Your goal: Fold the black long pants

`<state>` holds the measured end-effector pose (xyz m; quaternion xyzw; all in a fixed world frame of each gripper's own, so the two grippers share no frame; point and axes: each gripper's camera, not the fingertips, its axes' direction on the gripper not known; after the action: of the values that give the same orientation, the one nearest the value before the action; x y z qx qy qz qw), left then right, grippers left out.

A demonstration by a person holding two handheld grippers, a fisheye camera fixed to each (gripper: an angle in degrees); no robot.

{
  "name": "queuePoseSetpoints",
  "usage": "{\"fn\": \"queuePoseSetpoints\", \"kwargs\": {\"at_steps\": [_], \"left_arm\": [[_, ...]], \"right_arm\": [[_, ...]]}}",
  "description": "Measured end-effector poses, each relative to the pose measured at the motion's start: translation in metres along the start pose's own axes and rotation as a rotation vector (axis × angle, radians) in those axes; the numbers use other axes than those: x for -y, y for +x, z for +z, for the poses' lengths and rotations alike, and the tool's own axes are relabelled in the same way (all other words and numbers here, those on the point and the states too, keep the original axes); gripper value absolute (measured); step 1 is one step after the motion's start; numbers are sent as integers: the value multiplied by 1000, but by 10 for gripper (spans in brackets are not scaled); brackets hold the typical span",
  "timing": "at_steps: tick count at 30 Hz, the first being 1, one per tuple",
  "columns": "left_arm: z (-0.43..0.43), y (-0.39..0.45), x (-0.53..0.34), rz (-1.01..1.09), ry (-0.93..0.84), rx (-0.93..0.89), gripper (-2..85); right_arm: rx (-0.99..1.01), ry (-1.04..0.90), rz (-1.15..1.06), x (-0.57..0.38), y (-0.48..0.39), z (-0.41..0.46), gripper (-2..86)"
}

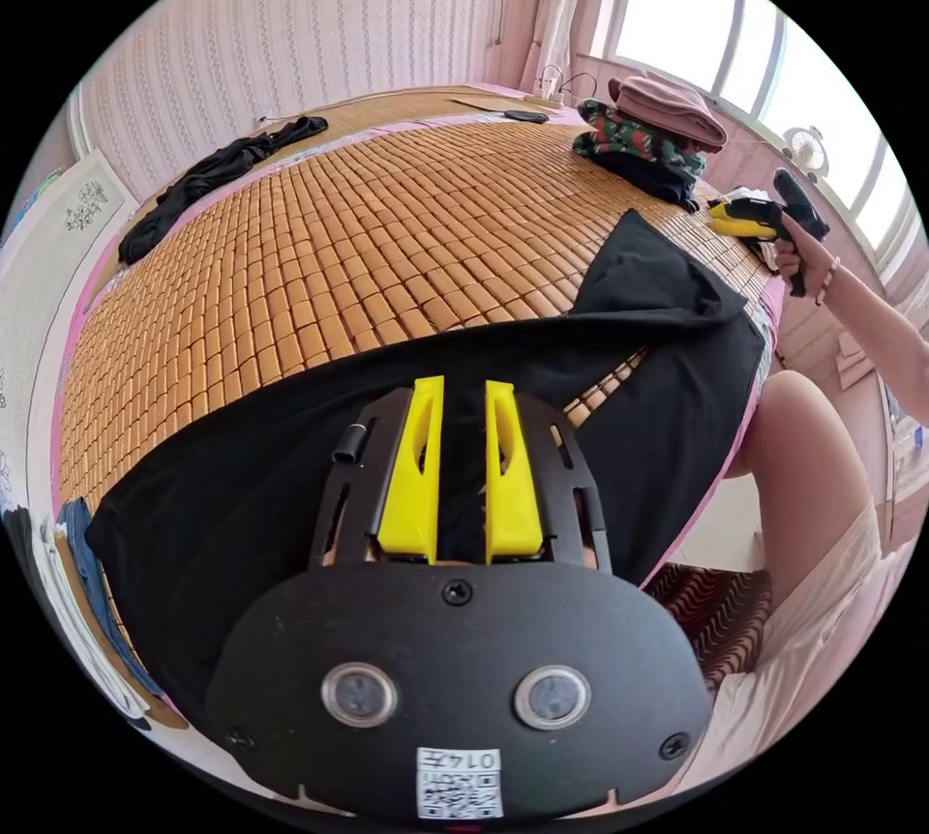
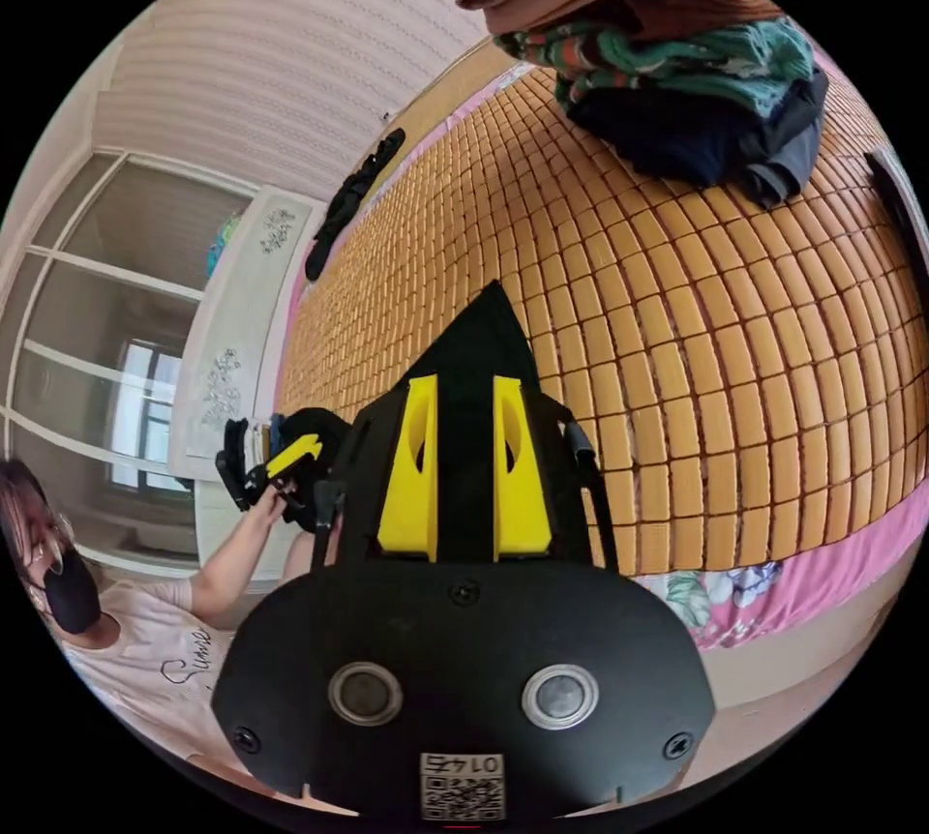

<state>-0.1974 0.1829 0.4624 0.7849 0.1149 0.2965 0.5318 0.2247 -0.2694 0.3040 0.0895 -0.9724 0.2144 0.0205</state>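
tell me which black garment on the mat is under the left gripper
The black long pants, spread along the near edge under the left gripper; the other black garment lies crumpled at the far edge.

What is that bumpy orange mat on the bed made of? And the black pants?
The mat looks like small bamboo or wooden tiles joined in rows, smooth with a slight sheen; I can't tell which. The black pants look like soft matte cloth, maybe cotton knit: they drape limply and crease.

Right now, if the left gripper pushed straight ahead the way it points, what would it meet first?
Black pants cloth already lies between the left gripper's jaws, so it meets that first; beyond lies the bamboo mat. Depth is unclear.
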Motion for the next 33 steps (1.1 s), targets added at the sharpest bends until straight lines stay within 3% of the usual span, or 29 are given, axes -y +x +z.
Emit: {"fn": "queuePoseSetpoints", "kwargs": {"at_steps": [4,5,7,13,20,25,28,33], "left_arm": [[31,4,-15,-10,-70,41,71],[32,7,-25,-13,-18,38,67],[35,8,-36,-43,7,43,61],[39,6,-47,-60,-4,-1,10],[41,5,-62,-48,-7,10,-9],[41,7,-72,-27,-4,47,-10],[41,7,-77,-8,-2,62,-10],[39,-3,-84,-3,-6,37,-10]], "right_arm": [[-296,-152,-16,-25,3,14,110],[-319,-183,-7,-33,11,17,101],[-287,-108,22,-41,18,6,86],[-216,-124,52,-39,40,-16,9],[-58,-121,-18,-39,33,-49,6],[-255,-154,-18,-41,34,-51,56],[-83,-222,9,-42,45,-39,23],[6,-136,-23,-46,41,-54,3]]}}
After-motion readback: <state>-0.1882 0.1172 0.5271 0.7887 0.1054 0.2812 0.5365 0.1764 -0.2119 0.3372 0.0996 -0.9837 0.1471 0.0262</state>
